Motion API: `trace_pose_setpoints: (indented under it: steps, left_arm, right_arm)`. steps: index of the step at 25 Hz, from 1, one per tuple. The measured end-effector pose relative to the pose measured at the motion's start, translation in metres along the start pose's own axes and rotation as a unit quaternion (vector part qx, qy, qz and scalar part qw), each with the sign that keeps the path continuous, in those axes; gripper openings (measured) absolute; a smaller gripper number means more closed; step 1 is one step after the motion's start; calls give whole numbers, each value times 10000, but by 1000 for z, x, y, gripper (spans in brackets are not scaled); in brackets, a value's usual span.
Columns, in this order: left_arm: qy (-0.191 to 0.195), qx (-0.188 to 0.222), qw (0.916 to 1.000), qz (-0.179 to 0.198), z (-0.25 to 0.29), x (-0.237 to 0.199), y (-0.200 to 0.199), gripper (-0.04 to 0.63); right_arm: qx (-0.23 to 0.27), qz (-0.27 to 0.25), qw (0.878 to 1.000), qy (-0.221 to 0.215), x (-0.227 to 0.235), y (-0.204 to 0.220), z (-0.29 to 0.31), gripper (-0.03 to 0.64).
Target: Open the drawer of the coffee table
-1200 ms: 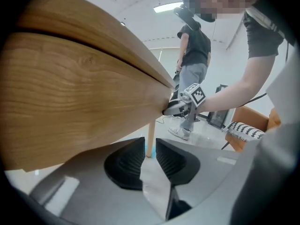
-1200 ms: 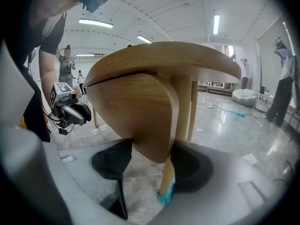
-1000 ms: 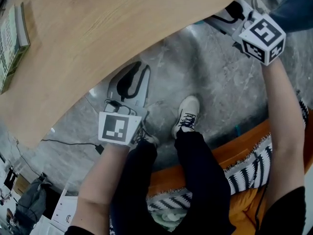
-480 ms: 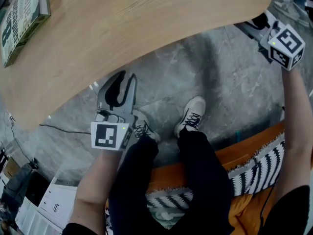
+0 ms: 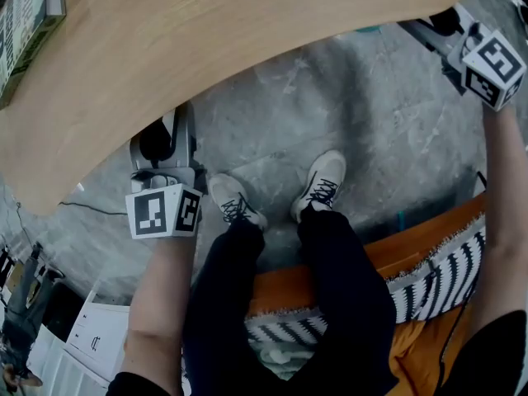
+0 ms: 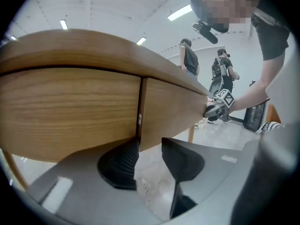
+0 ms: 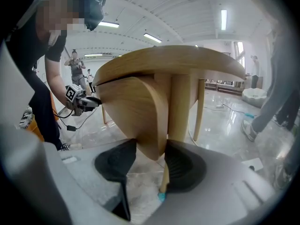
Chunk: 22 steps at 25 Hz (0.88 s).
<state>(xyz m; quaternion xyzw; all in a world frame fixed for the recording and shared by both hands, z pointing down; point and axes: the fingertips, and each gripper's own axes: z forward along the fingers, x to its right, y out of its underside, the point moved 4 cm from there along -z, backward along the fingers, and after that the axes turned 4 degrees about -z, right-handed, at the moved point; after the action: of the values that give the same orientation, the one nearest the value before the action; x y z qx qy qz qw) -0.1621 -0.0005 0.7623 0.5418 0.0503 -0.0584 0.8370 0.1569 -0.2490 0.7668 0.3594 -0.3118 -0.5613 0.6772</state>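
**Grippers working both ends of the drawer front**

From the head view the light oak oval coffee table [image 5: 247, 48] is covering the curved wooden drawer front [image 6: 173, 109] and both sets of jaw tips. The drawer interior is not showing anywhere.

The left gripper [image 6: 149, 156] is opening its jaws, pads apart, with the front's lower corner at the seam sitting between them unclamped. The right gripper [image 7: 150, 158] is closing, pads pressing on the front's rounded far end, with a round wooden leg [image 7: 180, 107] standing just behind it.

A green book [image 5: 29, 15] is lying on the table, cut off by the frame. White sneakers [image 5: 318, 188] are resting on the grey floor between the grippers.
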Motion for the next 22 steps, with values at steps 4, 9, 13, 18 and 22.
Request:
trace_pose_setpoints:
  steps: [4, 9, 13, 18, 22]
  left_arm:
    - [-62, 60, 10000, 12, 1, 2, -1, 166]
    - [241, -9, 9984, 510, -3, 6, 3, 152]
    - [342, -25, 9980, 539, -15, 10, 8, 143]
    - [306, 86, 9970, 710, -14, 2, -5, 169]
    - [703, -30, 9889, 1309, -10, 15, -10, 214]
  right_arm:
    - [-54, -41, 9999, -87, 3, -2, 1, 183]
    - [-105, -48, 9995, -284, -2, -3, -6, 169]
    - [-77, -40, 9995, -302, -15, 3, -14, 167]
    - [-250, -179, 9991, -296, -13, 8, -14, 172]
    - [-352, -323, 9985, -249, -14, 8, -15, 175]
